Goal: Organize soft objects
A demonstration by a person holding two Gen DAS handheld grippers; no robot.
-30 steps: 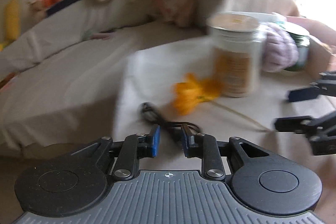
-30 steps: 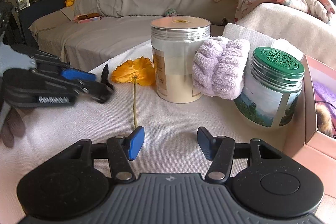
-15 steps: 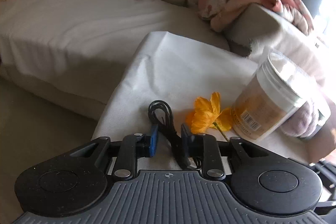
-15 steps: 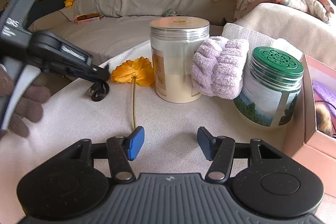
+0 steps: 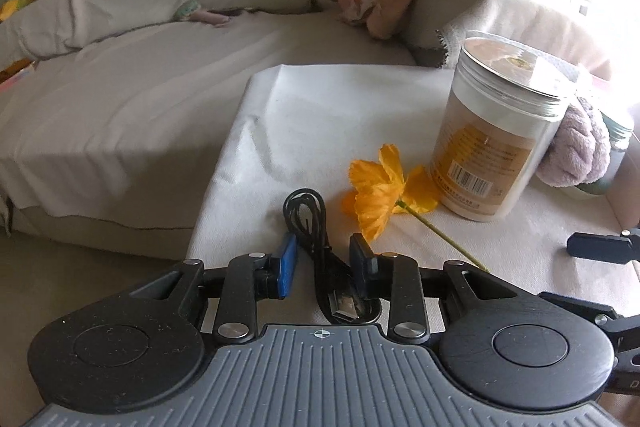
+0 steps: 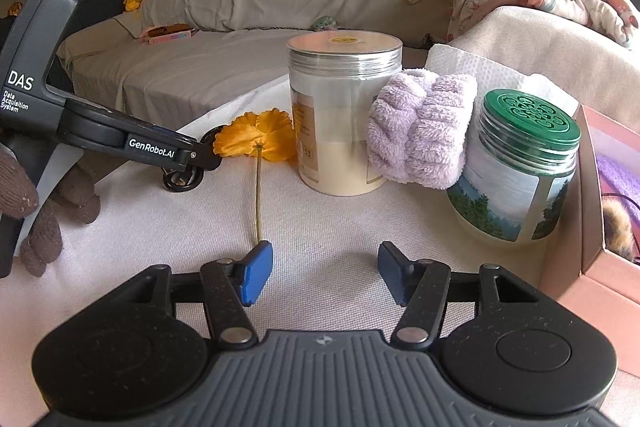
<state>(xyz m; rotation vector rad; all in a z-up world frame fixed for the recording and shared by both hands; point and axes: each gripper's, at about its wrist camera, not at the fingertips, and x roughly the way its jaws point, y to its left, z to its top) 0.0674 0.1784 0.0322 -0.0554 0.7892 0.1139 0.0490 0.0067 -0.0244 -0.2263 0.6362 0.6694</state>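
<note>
Here the left gripper point(image 5: 323, 254), its jaws just opening, straddles the coiled black cable point(image 5: 316, 227) lying on the counter point(image 5: 320, 115) beside the orange flower point(image 5: 380, 191); best lift straight away. The right gripper point(image 6: 325, 269) stands open, empty.

Cable point(image 5: 310, 227) lies left of flower point(image 5: 380, 191); jar point(image 5: 496, 135) stands right of it.

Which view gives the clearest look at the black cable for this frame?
The left wrist view: the black cable lies on the white cloth between the left gripper fingers, loop and USB plug visible. In the right wrist view only a bit of its loop shows below that gripper's tip.
</note>
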